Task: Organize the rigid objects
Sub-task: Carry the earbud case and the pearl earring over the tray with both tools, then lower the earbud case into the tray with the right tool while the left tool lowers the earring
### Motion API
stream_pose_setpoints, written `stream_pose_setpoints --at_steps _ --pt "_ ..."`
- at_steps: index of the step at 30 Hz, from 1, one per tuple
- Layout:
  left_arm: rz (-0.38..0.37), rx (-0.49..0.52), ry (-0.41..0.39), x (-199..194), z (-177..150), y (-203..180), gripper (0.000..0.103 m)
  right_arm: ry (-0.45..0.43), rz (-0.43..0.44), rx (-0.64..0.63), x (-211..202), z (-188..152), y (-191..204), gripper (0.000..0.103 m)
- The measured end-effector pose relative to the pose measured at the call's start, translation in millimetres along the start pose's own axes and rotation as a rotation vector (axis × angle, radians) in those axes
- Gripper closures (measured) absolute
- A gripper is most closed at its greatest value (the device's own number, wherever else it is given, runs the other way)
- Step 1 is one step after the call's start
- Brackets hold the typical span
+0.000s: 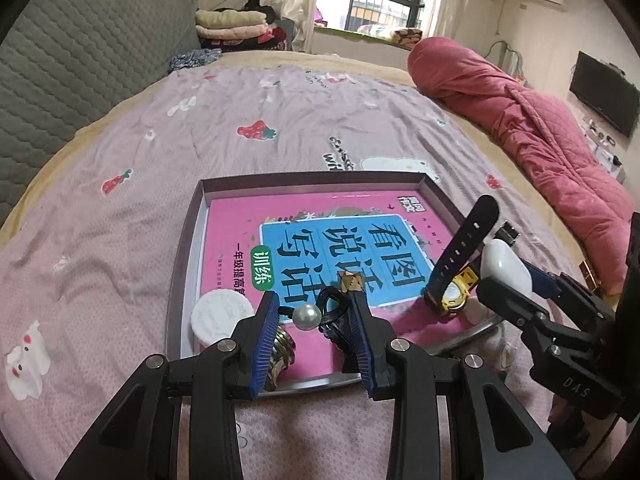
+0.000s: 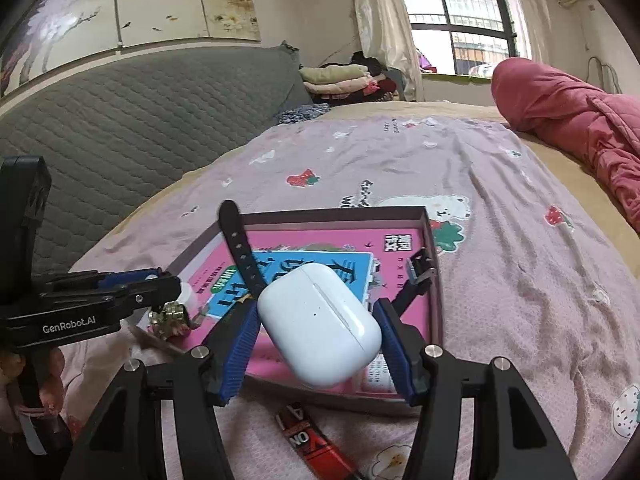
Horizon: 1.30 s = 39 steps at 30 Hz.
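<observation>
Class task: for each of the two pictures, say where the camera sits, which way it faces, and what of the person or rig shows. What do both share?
Left wrist: on the left gripper, facing down over a black pearl hair clip; right gripper at right.
Right wrist: on the right gripper, facing a white plastic earbud case; left gripper and a hand at left.
Shared: grey shallow box, pink book, black-strapped watch.
</observation>
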State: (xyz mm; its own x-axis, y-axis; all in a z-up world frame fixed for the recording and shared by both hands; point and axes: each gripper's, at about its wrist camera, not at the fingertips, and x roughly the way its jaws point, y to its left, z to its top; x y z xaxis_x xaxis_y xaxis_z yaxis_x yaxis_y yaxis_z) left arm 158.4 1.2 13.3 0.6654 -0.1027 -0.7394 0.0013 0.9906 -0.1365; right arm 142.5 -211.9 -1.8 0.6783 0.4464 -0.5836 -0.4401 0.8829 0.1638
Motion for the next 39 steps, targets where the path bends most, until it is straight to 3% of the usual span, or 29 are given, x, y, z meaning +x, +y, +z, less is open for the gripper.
stream_pose_setpoints --at_steps 39 --pt "-0.002 0.014 0.052 43.3 -9.5 -8.6 0.066 0.091 -0.057 -0.080 31.7 -11.9 11.3 0.045"
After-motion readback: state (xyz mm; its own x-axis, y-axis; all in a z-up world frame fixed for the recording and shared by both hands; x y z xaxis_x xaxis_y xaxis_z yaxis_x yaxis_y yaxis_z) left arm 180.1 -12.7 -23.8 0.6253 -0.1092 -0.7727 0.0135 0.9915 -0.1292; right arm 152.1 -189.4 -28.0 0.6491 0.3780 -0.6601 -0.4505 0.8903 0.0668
